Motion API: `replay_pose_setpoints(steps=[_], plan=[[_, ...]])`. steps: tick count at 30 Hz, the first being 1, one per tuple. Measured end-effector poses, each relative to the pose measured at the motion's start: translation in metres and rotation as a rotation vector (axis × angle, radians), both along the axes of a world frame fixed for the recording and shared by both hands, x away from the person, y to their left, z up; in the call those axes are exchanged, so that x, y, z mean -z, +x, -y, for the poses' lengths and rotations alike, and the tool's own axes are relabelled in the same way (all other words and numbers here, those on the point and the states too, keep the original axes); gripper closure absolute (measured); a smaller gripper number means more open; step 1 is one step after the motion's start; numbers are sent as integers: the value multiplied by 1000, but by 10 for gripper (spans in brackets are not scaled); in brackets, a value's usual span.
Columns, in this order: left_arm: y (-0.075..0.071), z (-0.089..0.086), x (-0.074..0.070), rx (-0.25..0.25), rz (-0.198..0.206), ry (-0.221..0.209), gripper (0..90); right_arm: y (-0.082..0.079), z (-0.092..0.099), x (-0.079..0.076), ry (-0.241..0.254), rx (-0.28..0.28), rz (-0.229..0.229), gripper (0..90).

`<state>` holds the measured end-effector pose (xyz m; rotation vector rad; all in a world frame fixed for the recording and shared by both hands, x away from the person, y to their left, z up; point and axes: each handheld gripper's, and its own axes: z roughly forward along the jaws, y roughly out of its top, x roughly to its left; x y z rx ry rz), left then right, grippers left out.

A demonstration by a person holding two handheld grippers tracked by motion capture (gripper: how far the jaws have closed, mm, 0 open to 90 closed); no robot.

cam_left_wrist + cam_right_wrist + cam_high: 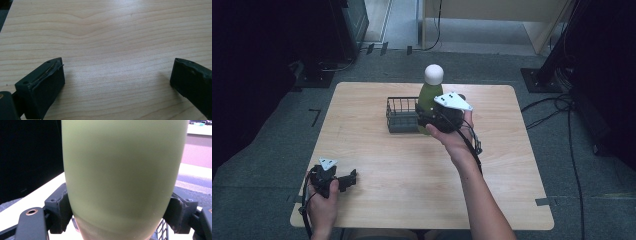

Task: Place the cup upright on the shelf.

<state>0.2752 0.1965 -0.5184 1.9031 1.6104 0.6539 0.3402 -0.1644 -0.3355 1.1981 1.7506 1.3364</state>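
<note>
- The left tongs (352, 176) rest low at the near left part of the counter (412, 165), held by the person's left hand (323, 200). Their jaws stand wide apart, and between them is only bare light wood.
- In the left gripper view, the left tongs (116, 75) show a worn, peeling pad (51, 71) on one jaw. No writing can be read on them.
- Well beyond the left tongs, the right hand (454, 137) carries the right tongs (424, 119) over the far middle of the counter.
- The right tongs (120, 212) are clamped on a green bottle (125, 170); both pads press on its lower body, one at each side. The bottle (430, 95) stands upright in the grip, and its round white cap (434, 73) rises above the tongs.
- The green surface is plain and matte; I can see no label, brand or letters on it.
- Just beside the right tongs, at their left in the high view, a dark wire basket (402, 116) stands on the counter. The bottle is next to its right wall; whether they touch I cannot tell.
- In the right gripper view, a part of the basket's mesh (162, 230) appears below the bottle.
</note>
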Motion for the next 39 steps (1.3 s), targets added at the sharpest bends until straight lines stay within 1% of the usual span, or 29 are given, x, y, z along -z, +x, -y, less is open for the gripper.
replay_pose_setpoints(steps=[6,7,8,9,10,12,14,16,17,20,21,22,23,24,26,27,28,30,32,39], plan=[[0,0,0,-1,1,0,0,15,-5,-12,-2,6,13,208],[0,0,0,-1,1,0,0,15,-5,-12,-2,6,13,208],[0,0,0,0,1,0,0,22,-7,-15,-1,9,14,208],[0,0,0,-1,2,0,0,22,-7,-15,-1,9,14,208],[0,0,0,0,1,0,0,29,-9,-16,-8,15,15,208],[0,0,0,0,1,0,0,32,-10,-16,-7,19,14,208],[0,0,0,0,1,0,0,44,-11,-17,-5,36,12,208],[0,0,0,0,1,0,0,51,-12,-16,-1,47,9,208],[0,0,0,0,1,0,0,51,-12,-16,-1,47,9,208],[0,0,0,0,1,1,0,64,-16,-9,0,60,4,208],[0,0,0,0,1,1,0,64,-16,-9,0,60,4,208],[0,0,0,0,1,1,0,71,-18,-5,-14,71,6,208],[0,0,0,0,1,1,0,71,-18,-5,-14,71,6,208],[0,0,0,0,1,0,0,79,-20,-1,-23,85,8,208],[0,0,0,1,0,1,0,84,-21,3,-30,90,9,208],[0,0,0,1,0,1,0,84,-21,3,-30,90,9,208],[0,0,0,1,0,1,0,88,-22,8,-45,90,13,208],[0,0,0,1,0,1,0,91,-23,10,-51,94,15,208],[0,0,0,1,0,1,0,96,-25,16,-54,101,1,208],[0,0,0,1,0,1,0,101,-28,29,-73,96,-23,208]])
